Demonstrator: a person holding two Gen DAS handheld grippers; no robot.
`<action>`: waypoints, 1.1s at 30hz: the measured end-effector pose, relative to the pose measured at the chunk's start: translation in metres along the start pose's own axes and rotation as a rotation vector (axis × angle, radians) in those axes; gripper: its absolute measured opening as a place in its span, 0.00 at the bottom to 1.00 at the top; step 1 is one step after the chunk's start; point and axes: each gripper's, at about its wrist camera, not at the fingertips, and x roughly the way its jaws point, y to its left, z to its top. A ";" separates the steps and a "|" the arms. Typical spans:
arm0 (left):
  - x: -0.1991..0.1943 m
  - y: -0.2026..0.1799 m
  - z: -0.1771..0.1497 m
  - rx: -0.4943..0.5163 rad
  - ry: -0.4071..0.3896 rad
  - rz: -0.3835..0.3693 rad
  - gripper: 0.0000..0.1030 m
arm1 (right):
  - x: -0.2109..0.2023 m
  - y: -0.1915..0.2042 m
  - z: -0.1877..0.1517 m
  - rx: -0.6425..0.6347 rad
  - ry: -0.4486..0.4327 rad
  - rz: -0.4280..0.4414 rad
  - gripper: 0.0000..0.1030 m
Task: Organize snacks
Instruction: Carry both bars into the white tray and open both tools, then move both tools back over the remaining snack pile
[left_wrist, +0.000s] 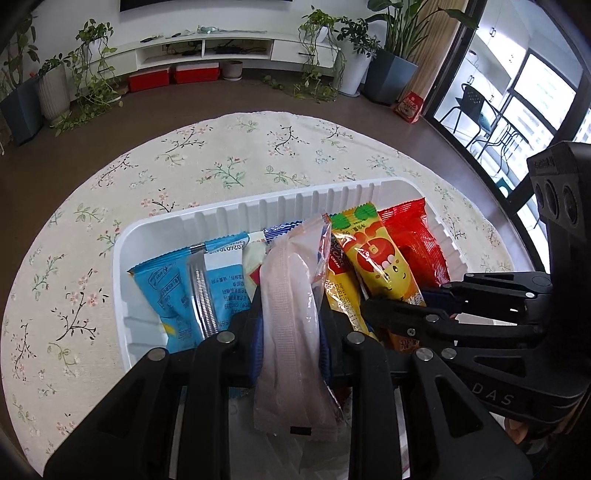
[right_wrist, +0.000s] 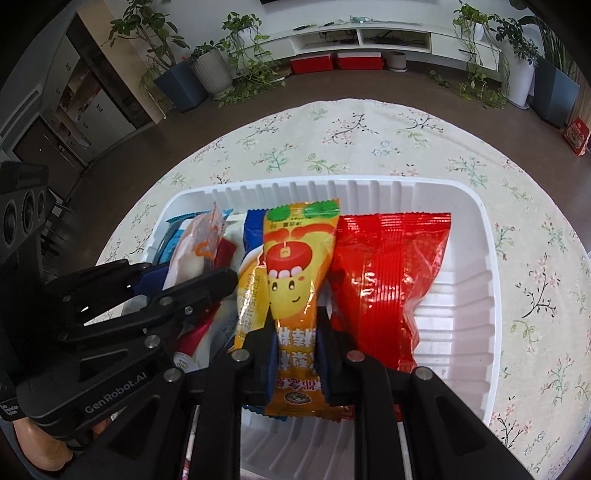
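Left gripper (left_wrist: 290, 341) clamped on pale pink packet (left_wrist: 291, 295), right gripper (right_wrist: 297, 360) clamped on orange cartoon-face packet (right_wrist: 295, 273), both packets standing in white ribbed tray (right_wrist: 476, 280) beside red packet (right_wrist: 388, 273) and blue packet (left_wrist: 173, 284), floral-clothed counter (left_wrist: 221, 155) beyond.

One white ribbed tray (right_wrist: 476, 280) on one floral-clothed table (left_wrist: 221, 155); about six snack packets standing in it: one light blue (left_wrist: 173, 291), one pale pink (left_wrist: 291, 306), one orange-yellow with a cartoon face (right_wrist: 291, 273), one red (right_wrist: 391, 273), one dark blue-edged (right_wrist: 253, 229), one yellow-brown (left_wrist: 340, 295). Two grippers: left (left_wrist: 290, 354), right (right_wrist: 295, 365). Two red boxes (left_wrist: 173, 75) beneath one white wall shelf (left_wrist: 236, 46)
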 end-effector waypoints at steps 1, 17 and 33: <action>-0.002 0.000 -0.001 0.000 -0.006 -0.001 0.22 | 0.001 -0.001 0.000 0.001 0.003 -0.001 0.19; -0.016 -0.003 -0.008 -0.014 -0.039 -0.001 0.25 | -0.014 0.011 -0.001 -0.037 -0.029 -0.053 0.35; -0.051 -0.002 -0.017 -0.029 -0.090 0.014 0.51 | -0.043 0.011 -0.009 -0.038 -0.092 -0.056 0.51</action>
